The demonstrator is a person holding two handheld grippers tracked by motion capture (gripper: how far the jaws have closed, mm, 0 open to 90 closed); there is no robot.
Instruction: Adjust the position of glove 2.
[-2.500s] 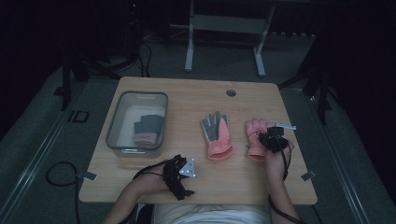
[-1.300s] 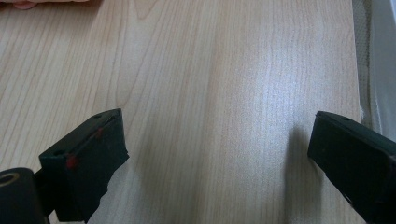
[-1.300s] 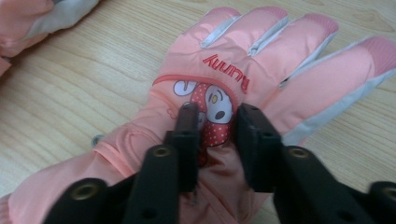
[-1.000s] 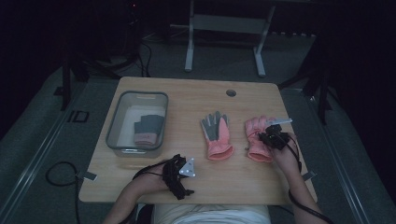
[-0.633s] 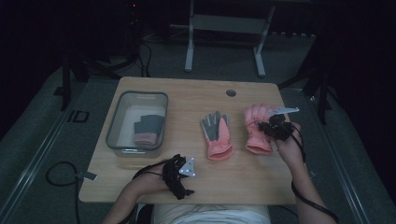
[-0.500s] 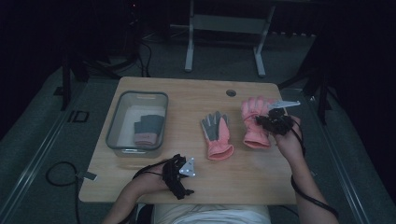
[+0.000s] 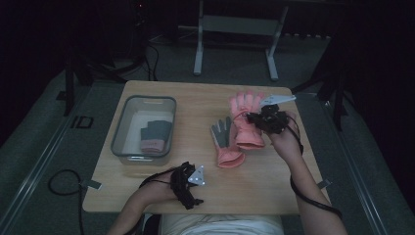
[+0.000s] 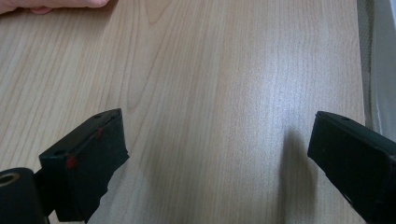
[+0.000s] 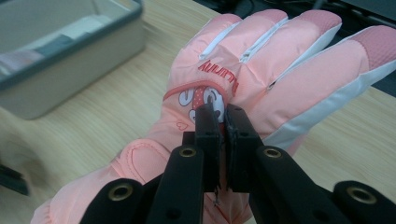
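Pink glove (image 9: 243,79) is pinched by right gripper (image 9: 223,114) & lifted; next it must be put in bin (image 7: 128,152). Left gripper (image 8: 219,154) is wide, empty.

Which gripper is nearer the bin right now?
Left. The left gripper rests on the table just below the bin; the right gripper holds a pink glove across the table.

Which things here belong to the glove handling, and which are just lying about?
In the job:
- pink glove, pinched in the right gripper
- second glove, palm up on the table
- clear bin holding a grey glove

Lying about:
- left gripper, open, idle
- metal stand on the floor
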